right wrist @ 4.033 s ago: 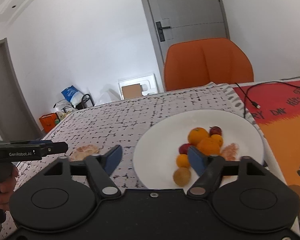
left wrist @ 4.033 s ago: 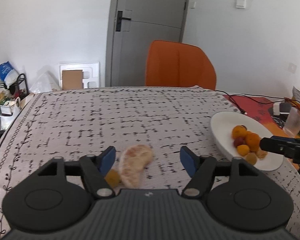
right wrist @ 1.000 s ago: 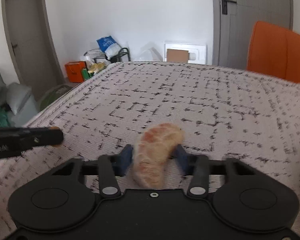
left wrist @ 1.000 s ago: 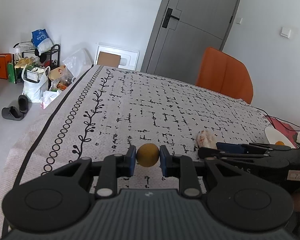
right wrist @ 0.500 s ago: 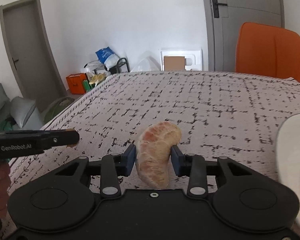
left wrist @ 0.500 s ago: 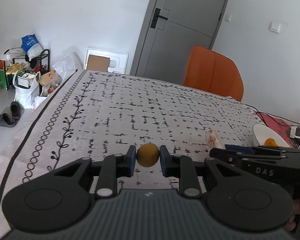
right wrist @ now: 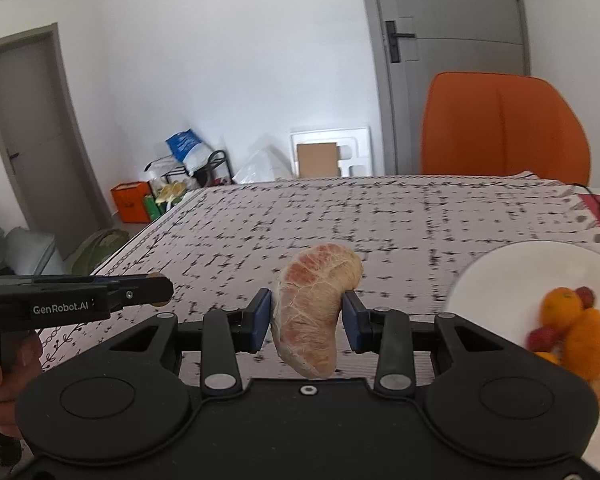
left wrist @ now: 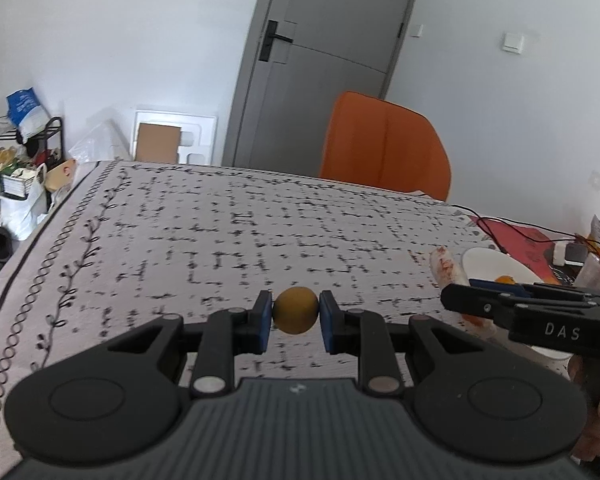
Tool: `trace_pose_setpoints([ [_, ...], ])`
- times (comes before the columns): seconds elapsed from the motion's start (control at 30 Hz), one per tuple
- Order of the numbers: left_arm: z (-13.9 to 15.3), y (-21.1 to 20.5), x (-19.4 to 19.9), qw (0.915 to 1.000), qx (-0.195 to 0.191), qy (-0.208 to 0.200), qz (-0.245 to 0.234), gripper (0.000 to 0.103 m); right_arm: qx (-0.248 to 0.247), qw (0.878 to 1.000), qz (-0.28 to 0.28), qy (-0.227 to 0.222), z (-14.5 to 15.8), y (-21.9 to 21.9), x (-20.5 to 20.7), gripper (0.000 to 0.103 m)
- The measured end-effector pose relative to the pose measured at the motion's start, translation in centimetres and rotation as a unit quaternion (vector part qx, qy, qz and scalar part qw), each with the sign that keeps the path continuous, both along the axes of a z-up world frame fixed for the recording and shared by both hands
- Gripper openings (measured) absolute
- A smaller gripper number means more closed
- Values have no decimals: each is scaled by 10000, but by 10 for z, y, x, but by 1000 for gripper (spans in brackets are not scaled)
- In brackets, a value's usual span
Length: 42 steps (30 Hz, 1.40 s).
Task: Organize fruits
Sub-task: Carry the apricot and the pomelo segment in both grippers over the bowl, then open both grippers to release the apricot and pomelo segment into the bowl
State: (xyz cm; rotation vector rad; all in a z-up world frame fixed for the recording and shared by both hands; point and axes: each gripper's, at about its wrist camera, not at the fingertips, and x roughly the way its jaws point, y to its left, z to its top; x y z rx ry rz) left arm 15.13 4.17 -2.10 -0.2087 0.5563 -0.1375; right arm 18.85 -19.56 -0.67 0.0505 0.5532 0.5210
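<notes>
The pomelo segment [right wrist: 312, 312] hangs clear of the patterned tablecloth [right wrist: 400, 220], pinched between the narrowly parted blue pads of the right gripper [right wrist: 305, 316]. The white plate [right wrist: 500, 264] of fruit lies just to its right. The small yellow-brown fruit [left wrist: 295, 310] is clamped in the nearly closed left gripper [left wrist: 295, 320], also above the cloth. Carrying both level over the plate rim, then lowering before opening, would likely keep the soft segment from tearing or the ball from rolling.

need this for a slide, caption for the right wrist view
Right gripper holds a peeled pomelo segment above the patterned tablecloth, beside a white plate of fruit.
</notes>
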Motion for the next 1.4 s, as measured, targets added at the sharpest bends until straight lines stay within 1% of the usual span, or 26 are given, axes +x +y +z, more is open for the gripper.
trace_pose_setpoints([
  [0.33, 2, -29, 9, 9996, 43, -14, -271, 24, 45, 9993, -379, -50, 2, -40, -2, 36],
  [1.1, 6, -101, 29, 9952, 237, -52, -951, 24, 121, 9926, -1209, -22, -10, -124, -18, 36],
  [1.23, 6, -112, 33, 9938, 293, -75, -1074, 24, 107, 9899, -1411, -74, -12, -135, -19, 42],
  [1.4, 6, -128, 41, 9917, 345, -81, -1239, 24, 183, 9880, -1533, -92, -15, -146, -22, 43],
])
